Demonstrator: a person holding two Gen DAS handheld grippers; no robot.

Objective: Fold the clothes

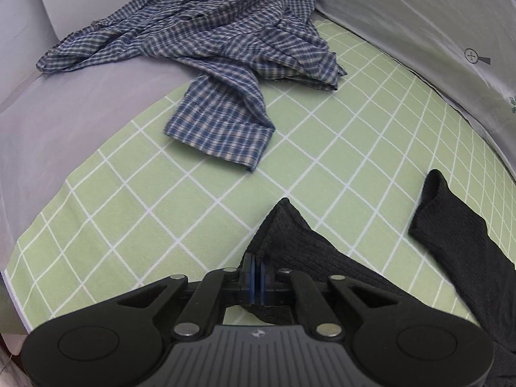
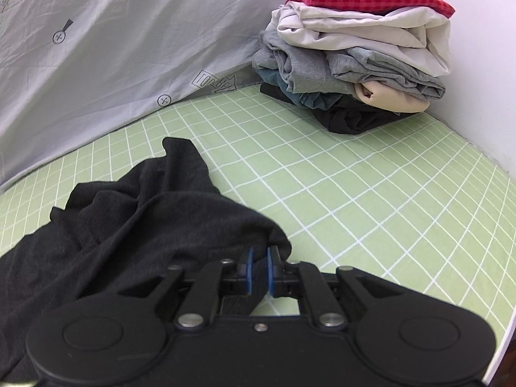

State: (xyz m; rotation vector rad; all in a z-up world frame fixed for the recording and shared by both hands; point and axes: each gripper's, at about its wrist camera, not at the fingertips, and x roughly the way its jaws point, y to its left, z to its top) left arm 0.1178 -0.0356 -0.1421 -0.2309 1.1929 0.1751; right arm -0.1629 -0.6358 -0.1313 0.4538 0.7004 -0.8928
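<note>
Both the left gripper (image 1: pixel 257 277) and right gripper (image 2: pixel 259 272) clenched the black garment (image 2: pixel 122 213) on the green sheet (image 2: pixel 354 187); a folded stack (image 2: pixel 351 58) stood finished, while the plaid shirt (image 1: pixel 206 51) remained unfolded.

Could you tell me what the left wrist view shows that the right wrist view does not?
Only the left wrist view shows the crumpled blue plaid shirt and the left gripper, shut on ribbed black fabric. Only the right wrist view shows the stack of folded clothes and the right gripper, also clamping black cloth. Both show the black garment and the green checked sheet.
</note>
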